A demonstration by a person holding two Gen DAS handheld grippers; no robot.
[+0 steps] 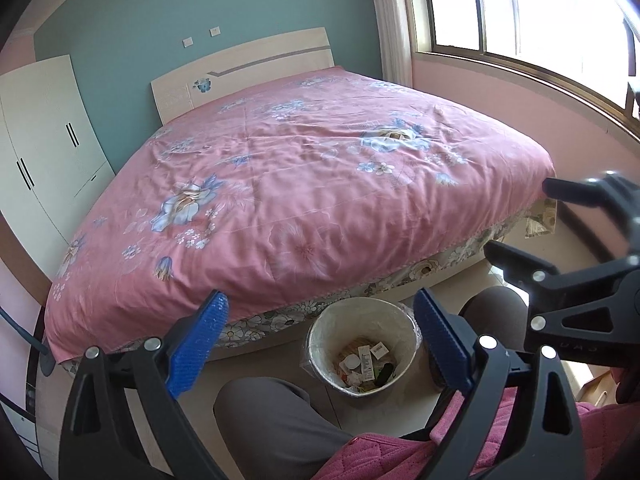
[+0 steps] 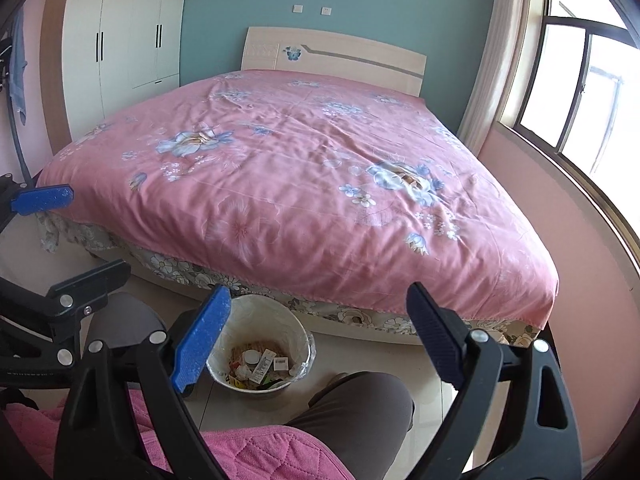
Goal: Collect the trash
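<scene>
Both my grippers, left [image 1: 320, 344] and right [image 2: 320, 340], hang released, jaws wide, nothing between them. Bin [image 1: 320, 344] on floor just in front of the bed [image 1: 300, 184], between my knees, trash [image 1: 366, 364] inside it.

place: home bedroom | evidence: bed [image 2: 304, 184], wardrobe [image 2: 124, 36], window [image 2: 576, 92]
</scene>
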